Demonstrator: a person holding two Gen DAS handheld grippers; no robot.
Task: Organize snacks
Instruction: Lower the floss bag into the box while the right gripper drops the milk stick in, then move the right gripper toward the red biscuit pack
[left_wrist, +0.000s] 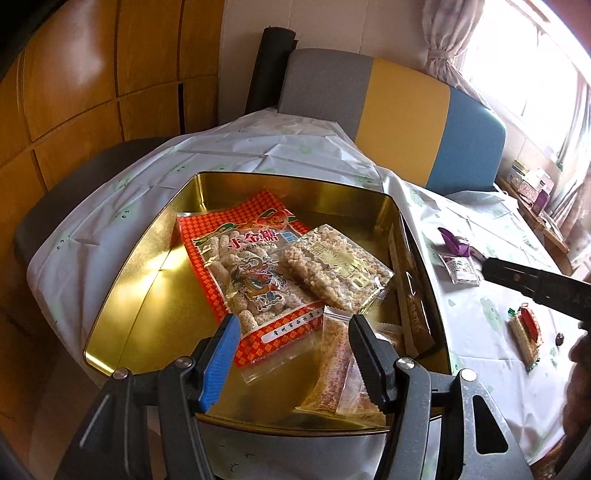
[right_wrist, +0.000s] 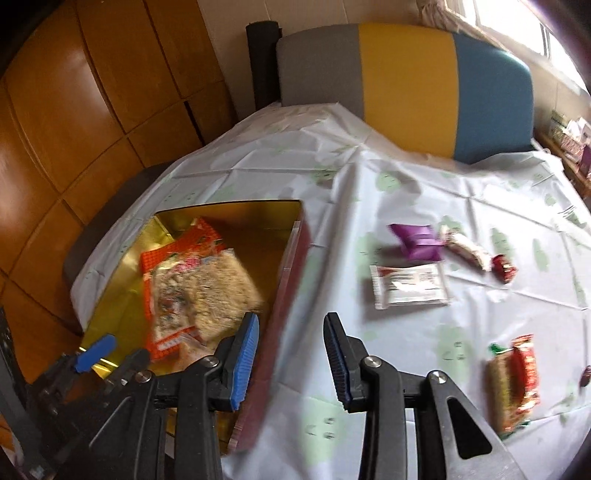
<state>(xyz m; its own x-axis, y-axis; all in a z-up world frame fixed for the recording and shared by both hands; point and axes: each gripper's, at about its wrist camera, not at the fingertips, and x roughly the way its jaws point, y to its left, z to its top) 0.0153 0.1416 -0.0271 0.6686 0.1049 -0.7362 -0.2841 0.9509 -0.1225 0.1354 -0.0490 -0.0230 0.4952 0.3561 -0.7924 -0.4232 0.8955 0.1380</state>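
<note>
Several snack packs already lie in the gold tin: a red bag, a rice cake, with the left claw spread empty above them. From the right wrist, the right claw is spread over the worktop; probably next comes the white packet, far right of the tin, needing a reach and pinch.
</note>
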